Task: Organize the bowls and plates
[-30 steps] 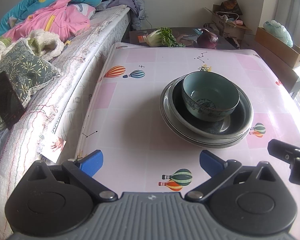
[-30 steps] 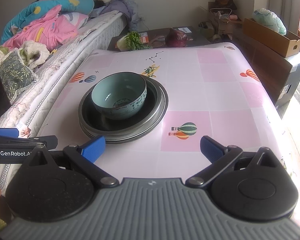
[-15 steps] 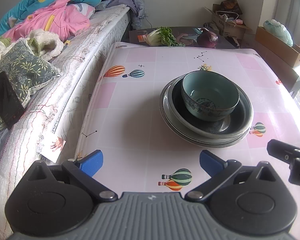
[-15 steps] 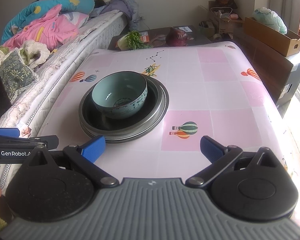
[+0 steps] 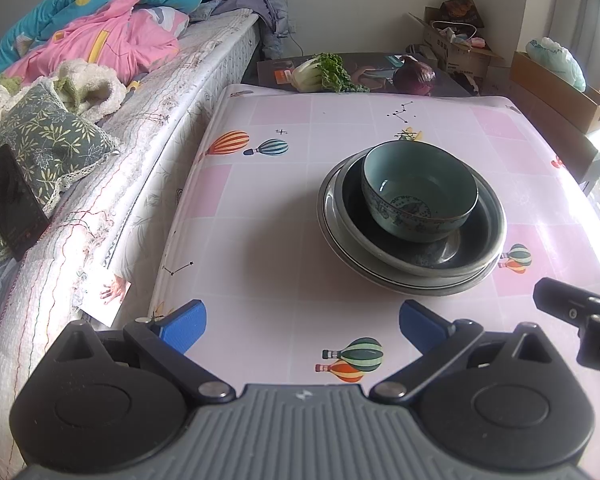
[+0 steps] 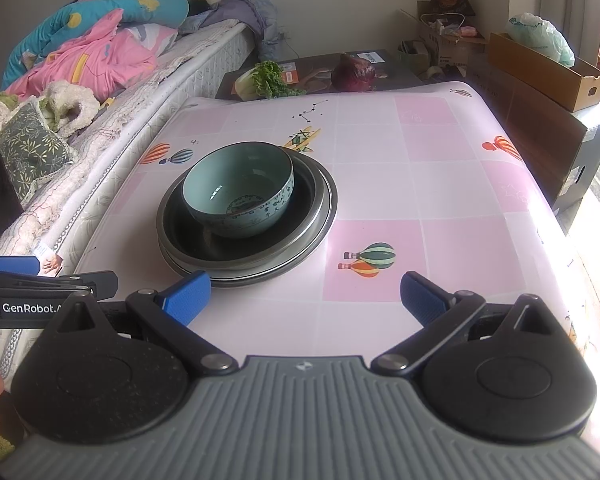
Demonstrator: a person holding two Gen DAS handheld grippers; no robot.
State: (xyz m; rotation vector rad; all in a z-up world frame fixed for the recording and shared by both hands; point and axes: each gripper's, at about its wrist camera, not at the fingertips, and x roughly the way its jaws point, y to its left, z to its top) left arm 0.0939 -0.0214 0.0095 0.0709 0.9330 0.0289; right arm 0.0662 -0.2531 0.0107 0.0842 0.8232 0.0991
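A pale green bowl (image 5: 419, 196) is seen nested in a dark metal dish (image 5: 420, 240), which is stacked on a wider steel plate (image 5: 404, 280); the stack is set on the pink balloon-print table (image 5: 260, 208), toward the middle. The left gripper (image 5: 302, 322) is held with its blue fingers spread wide, nothing between them, above the bare near part of the table, short of the stack. The right gripper (image 6: 305, 295) is likewise held spread and empty, its left finger just beside the plate's near rim. Bare tabletop is shown to the right of the stack up to the rounded table edge. A bed (image 5: 148, 120) is pressed against the left table edge, and greens (image 6: 266, 80) and a red cabbage (image 6: 354, 74) are seen beyond the far edge.
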